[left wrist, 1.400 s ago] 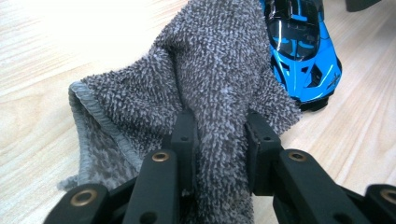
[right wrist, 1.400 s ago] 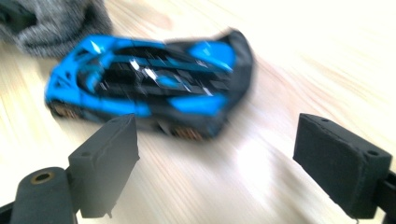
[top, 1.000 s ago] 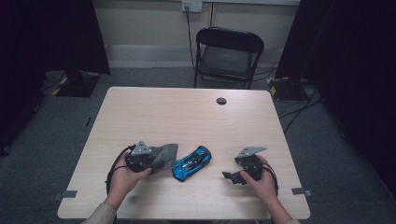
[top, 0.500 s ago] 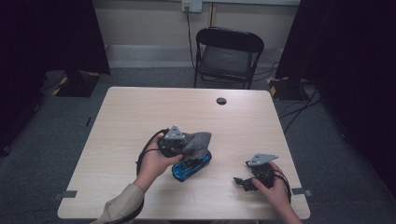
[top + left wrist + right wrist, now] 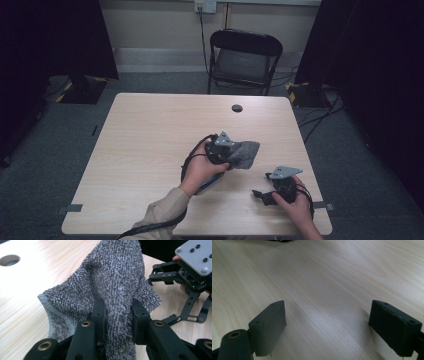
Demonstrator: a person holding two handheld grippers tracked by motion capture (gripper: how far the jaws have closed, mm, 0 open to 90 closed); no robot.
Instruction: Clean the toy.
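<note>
High view: left tool (image 5: 235,155), clamping the grey cloth (image 5: 245,154), hides most of the blue toy car (image 5: 209,183); right tool (image 5: 262,195) gapes.

Both grippers are skeletal black linkage builds with brass-ringed pivot holes on the left gripper (image 5: 117,322) and blocky matte pads on the right gripper (image 5: 328,327). Each has a grey three-cornered plate (image 5: 285,171) with dark screws at 12 o'clock, plus a black cable (image 5: 150,227). Beige sleeve (image 5: 162,215) on the left arm.
</note>
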